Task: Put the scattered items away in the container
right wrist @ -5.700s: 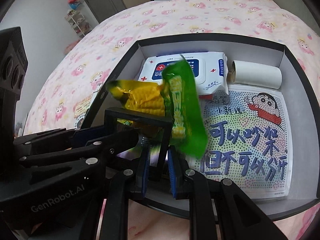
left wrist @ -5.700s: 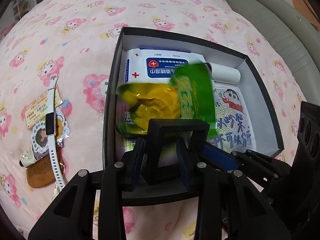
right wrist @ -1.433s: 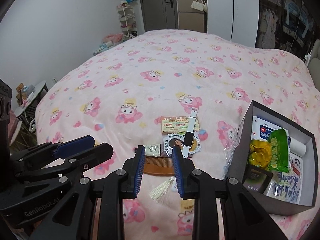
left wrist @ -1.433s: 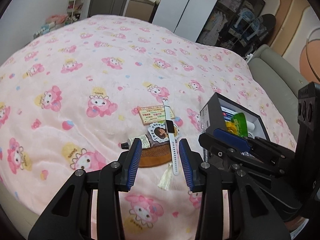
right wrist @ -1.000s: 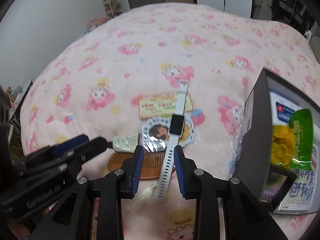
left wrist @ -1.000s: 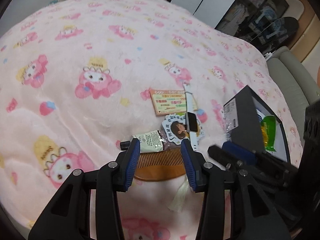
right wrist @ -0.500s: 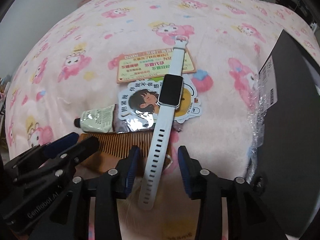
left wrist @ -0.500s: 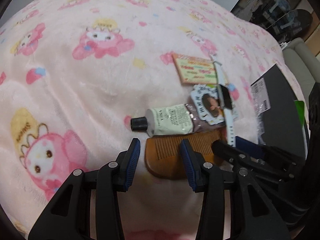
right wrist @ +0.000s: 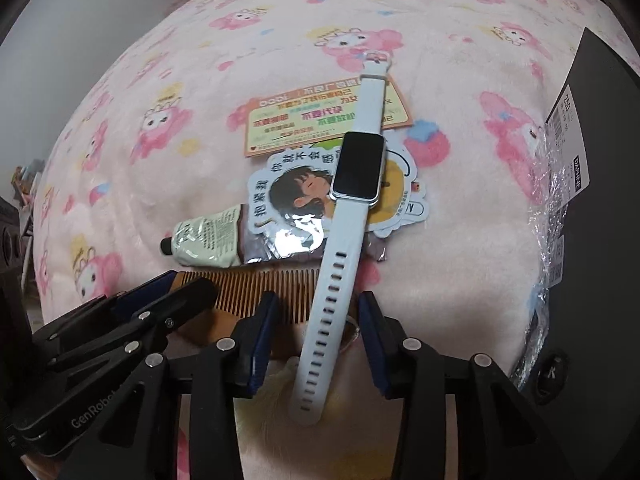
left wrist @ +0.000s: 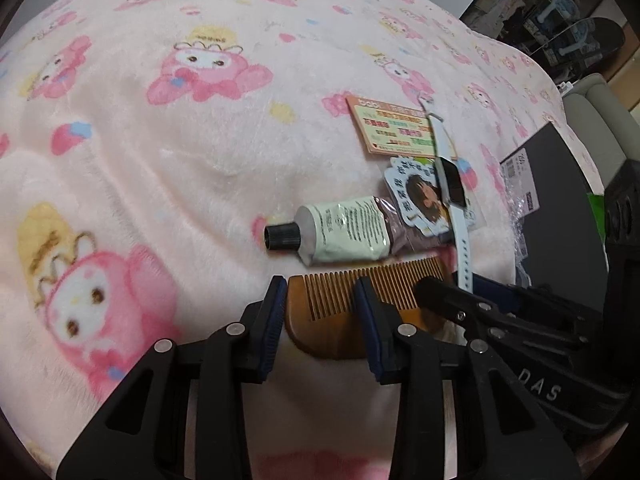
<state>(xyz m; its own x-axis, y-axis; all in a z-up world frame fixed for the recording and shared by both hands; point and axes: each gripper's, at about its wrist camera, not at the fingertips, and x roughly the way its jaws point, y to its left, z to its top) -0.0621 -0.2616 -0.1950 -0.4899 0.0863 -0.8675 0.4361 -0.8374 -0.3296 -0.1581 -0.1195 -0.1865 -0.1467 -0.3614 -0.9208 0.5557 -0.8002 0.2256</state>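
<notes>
The left gripper (left wrist: 322, 294), jaws just narrowing but not yet pressing, straddles the wooden comb (left wrist: 360, 300), whose long axis runs crosswise to its fingers. The right gripper (right wrist: 318, 314) stands part-open astride the watch (right wrist: 344, 248) strap (lengthwise between the fingers).

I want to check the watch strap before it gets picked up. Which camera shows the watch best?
The right wrist view: the watch lies there whole, screen up, its strap running between the right gripper's open fingers. The left wrist view shows it small, at an angle, its lower strap end hidden behind the right gripper.
</notes>
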